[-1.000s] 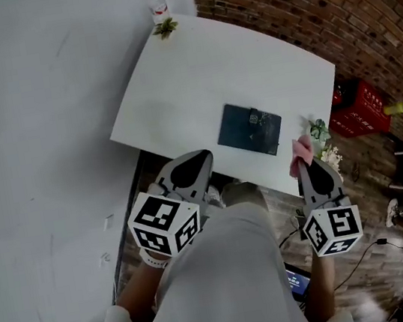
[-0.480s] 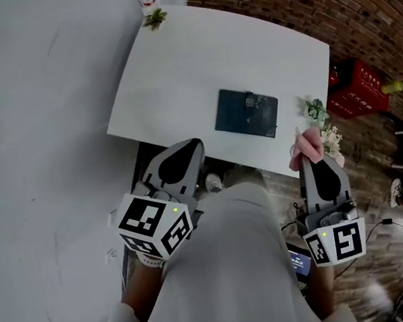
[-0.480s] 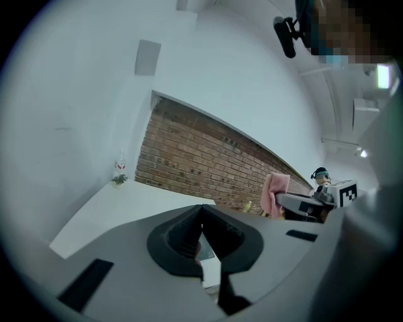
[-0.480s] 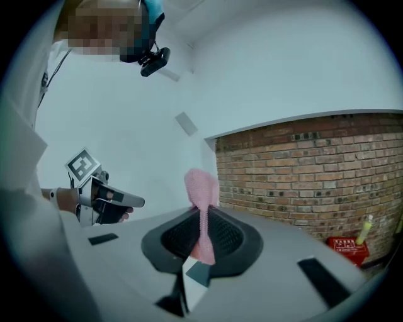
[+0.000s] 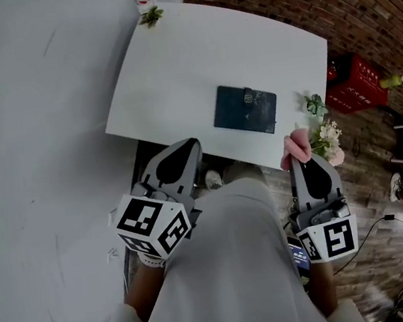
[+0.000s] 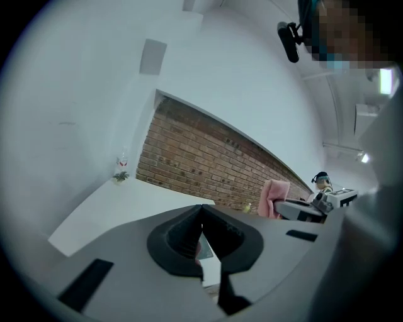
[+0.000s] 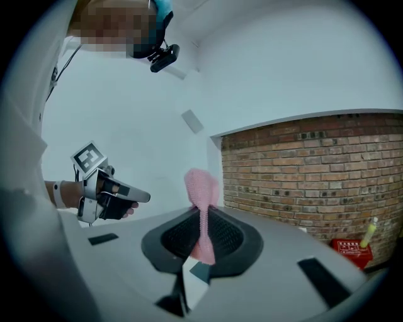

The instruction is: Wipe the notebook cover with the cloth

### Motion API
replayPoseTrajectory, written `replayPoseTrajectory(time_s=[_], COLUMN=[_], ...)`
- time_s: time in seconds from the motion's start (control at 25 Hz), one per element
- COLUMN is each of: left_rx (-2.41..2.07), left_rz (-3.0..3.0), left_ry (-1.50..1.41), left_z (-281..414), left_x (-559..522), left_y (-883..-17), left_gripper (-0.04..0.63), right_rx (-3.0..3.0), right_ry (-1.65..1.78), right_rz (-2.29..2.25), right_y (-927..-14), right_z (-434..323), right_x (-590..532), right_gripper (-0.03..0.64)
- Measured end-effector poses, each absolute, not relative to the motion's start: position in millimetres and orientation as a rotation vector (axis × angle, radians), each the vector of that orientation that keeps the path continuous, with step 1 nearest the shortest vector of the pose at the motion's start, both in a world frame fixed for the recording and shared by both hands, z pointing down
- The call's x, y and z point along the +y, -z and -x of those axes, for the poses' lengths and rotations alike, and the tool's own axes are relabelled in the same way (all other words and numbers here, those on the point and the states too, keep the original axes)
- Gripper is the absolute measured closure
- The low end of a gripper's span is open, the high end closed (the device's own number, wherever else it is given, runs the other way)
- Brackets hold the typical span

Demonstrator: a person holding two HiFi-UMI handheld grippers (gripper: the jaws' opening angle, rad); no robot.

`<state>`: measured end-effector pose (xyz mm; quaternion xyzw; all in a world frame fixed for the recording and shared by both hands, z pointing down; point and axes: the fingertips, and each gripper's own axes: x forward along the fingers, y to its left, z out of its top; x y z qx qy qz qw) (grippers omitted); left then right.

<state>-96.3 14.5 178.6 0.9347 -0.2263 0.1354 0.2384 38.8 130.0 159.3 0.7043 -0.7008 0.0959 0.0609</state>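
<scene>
Close to the person's body, the left gripper (image 5: 185,150) has its jaws pressed together on nothing. The right gripper (image 5: 302,165) pinches the pink cloth (image 5: 295,148), which sticks up past its tips. Both hang short of the white table (image 5: 172,70), off its near edge. The dark notebook (image 5: 246,109) lies flat near that edge, ahead and slightly left of the cloth, its long side running along the edge. The right gripper is the nearer one. The cover looks matte blue-green with a small pale mark.
</scene>
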Motion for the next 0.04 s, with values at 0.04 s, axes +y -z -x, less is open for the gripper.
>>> replayPoseTrajectory(time_s=[0.04], left_rx=[-0.624], left_rz=[-2.556], left_ry=[-0.372], left_z=[98.4], left_x=[13.9], left_y=[-179.2], left_gripper=[0.577], right_rx=[-2.127], right_ry=[-0.289], right_rz=[-2.120], right_y=[-159.9], right_z=[-35.9], right_x=[129.6], right_gripper=[0.583])
